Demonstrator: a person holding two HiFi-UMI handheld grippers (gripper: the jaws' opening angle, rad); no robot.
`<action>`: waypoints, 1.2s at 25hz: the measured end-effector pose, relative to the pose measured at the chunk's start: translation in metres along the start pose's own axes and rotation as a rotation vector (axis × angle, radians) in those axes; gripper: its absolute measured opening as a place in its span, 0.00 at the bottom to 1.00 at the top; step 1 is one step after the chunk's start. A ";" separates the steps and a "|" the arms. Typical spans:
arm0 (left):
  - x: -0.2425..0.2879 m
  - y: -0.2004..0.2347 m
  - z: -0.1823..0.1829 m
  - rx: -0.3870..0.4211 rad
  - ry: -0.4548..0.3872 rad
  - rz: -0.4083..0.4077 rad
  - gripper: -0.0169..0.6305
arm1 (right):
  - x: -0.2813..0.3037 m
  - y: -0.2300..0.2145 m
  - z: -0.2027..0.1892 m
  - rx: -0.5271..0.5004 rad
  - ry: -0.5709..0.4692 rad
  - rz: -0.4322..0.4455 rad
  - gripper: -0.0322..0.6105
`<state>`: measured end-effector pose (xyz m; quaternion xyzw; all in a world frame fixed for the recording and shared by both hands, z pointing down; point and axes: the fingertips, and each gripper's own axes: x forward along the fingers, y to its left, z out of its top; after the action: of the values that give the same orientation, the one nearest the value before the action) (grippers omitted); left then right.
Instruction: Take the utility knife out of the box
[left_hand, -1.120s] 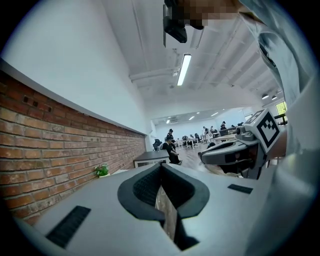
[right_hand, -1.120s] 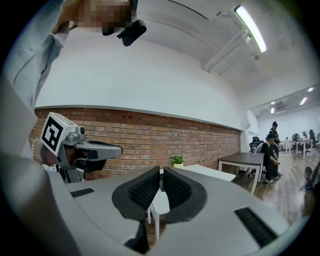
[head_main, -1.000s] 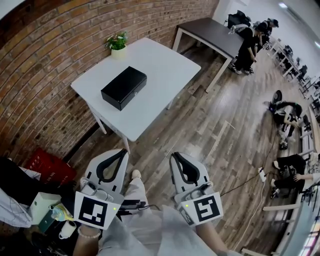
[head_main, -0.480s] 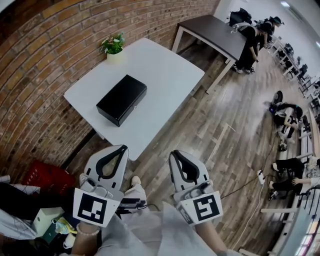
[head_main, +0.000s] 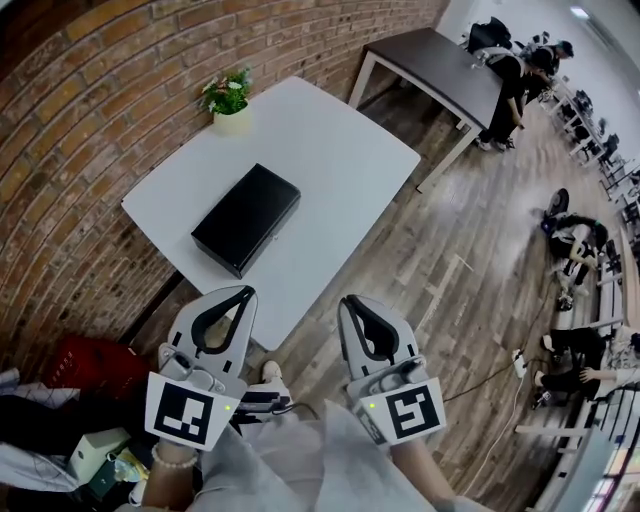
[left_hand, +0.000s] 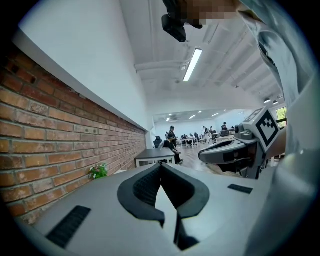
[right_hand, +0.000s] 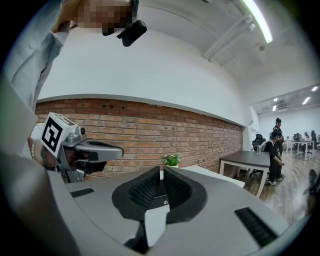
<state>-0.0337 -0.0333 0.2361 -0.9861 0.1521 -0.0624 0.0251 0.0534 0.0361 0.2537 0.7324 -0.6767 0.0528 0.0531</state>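
A closed black box (head_main: 246, 219) lies on the white table (head_main: 330, 150), near its front left part. No utility knife shows. My left gripper (head_main: 247, 293) is held short of the table's near edge, jaws shut and empty. My right gripper (head_main: 349, 301) is beside it, over the wooden floor, jaws also shut with nothing between them. In the left gripper view my left gripper (left_hand: 161, 165) points toward the far room; in the right gripper view my right gripper (right_hand: 161, 170) points toward the brick wall and the table (right_hand: 210, 172).
A small potted plant (head_main: 229, 98) stands at the table's far corner by the brick wall (head_main: 70, 130). A dark table (head_main: 425, 55) is behind, with people (head_main: 515, 75) beyond it. A red crate (head_main: 85, 362) and clutter are at the lower left.
The table and box have come nearer and lower in the head view as I moved forward. Both grippers stay shut and side by side.
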 end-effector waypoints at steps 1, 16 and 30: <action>0.004 0.005 0.000 -0.002 0.000 0.001 0.05 | 0.006 -0.002 0.001 -0.001 0.001 0.002 0.13; 0.031 0.041 -0.016 -0.067 0.011 0.010 0.05 | 0.048 -0.015 -0.006 -0.013 0.047 -0.008 0.13; 0.034 0.050 -0.029 -0.055 0.053 0.081 0.05 | 0.068 -0.018 -0.023 -0.043 0.089 0.102 0.13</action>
<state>-0.0201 -0.0925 0.2655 -0.9774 0.1942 -0.0830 -0.0036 0.0766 -0.0257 0.2865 0.6927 -0.7111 0.0732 0.0960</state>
